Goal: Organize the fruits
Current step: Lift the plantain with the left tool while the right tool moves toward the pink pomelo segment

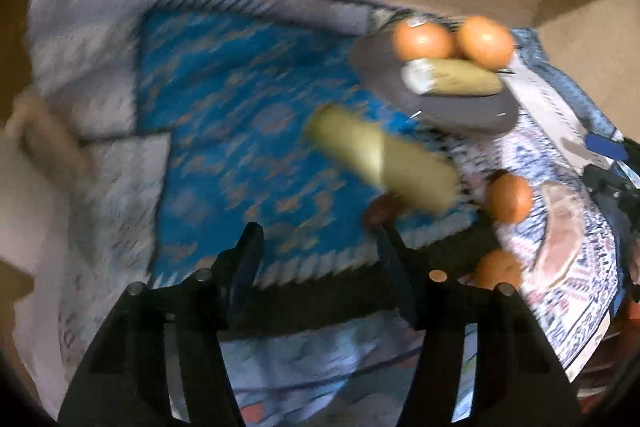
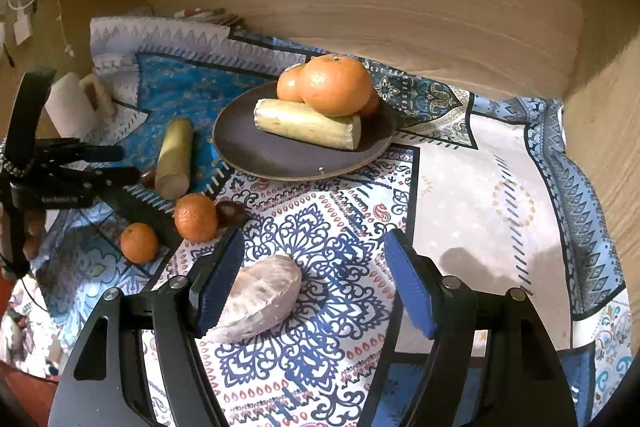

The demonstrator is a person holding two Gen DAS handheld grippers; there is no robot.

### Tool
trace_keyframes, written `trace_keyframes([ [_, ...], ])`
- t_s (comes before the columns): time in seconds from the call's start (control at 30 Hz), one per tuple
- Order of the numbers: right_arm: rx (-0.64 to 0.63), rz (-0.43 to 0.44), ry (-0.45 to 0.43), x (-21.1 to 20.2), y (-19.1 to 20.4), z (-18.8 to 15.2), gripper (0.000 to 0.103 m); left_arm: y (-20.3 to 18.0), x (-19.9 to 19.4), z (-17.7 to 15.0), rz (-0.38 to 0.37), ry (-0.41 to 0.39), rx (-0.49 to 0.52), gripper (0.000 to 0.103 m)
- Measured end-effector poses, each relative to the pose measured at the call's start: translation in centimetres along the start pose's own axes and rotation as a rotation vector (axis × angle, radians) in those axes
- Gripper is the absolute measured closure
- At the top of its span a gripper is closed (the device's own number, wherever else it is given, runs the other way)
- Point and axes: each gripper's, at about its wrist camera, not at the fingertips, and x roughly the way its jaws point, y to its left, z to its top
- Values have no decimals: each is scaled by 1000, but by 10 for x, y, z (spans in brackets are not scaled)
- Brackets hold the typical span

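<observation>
Pinkish tuber [image 2: 260, 297] sits between our right tool's [image 2: 316, 283] wide jaws; next we close and carry it to the plate [image 2: 248, 151]. Left tool [image 1: 320, 247] wide, empty.

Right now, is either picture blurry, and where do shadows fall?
Left wrist view: smeared by motion blur, the plate and oranges soft. Right wrist view: sharp, the right gripper casting a dark shadow on the cloth.
</observation>
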Motion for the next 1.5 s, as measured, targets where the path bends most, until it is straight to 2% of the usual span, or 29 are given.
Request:
trace_keyframes([
  [0.13, 1, -4, 3, 1, 2, -2, 34, 19, -6, -3, -43, 7, -68, 43],
  [0.27, 14, -7, 9, 3, 4, -2, 34, 9, -10, 9, -79, -29, -61, 42],
  [0.33, 19, -6, 11, 4, 4, -2, 34, -5, -6, 17, -103, -31, -40, 38],
  [0.4, 19, -11, 10, 3, 5, -3, 34, -21, 1, 27, -109, -30, -20, 27],
  [0.57, 11, -34, 11, 1, 3, -4, 33, -40, 22, 44, -116, -11, -37, 10],
  [0.83, 20, -41, 11, -2, -6, -6, 33, -56, 59, 51, -97, 78, -45, 10],
  [0.87, 21, -35, 13, -1, -6, -6, 33, -58, 61, 51, -81, 68, -40, 10],
  [0.93, 22, -26, 17, 0, -6, -7, 33, -61, 62, 51, -59, 58, -29, 11],
  [0.97, 23, -20, 21, 1, -5, -8, 33, -61, 62, 50, -53, 51, -30, 17],
  [1.1, 7, 3, 42, 1, 3, -14, 33, -56, 57, 47, -72, 36, -37, 28],
  [1.17, 1, 15, 47, 1, 8, -18, 20, -54, 53, 44, -90, 32, -36, 35],
  [1.3, -21, 46, 58, 2, 24, -27, 16, -51, 40, 33, -132, 36, -23, 52],
  [1.4, -35, 60, 76, 6, 35, -30, 16, -55, 29, 25, -110, 24, 27, 53],
  [1.5, -31, 80, 100, 12, 43, -32, 4, -60, 21, 15, -81, 15, 82, 53],
])
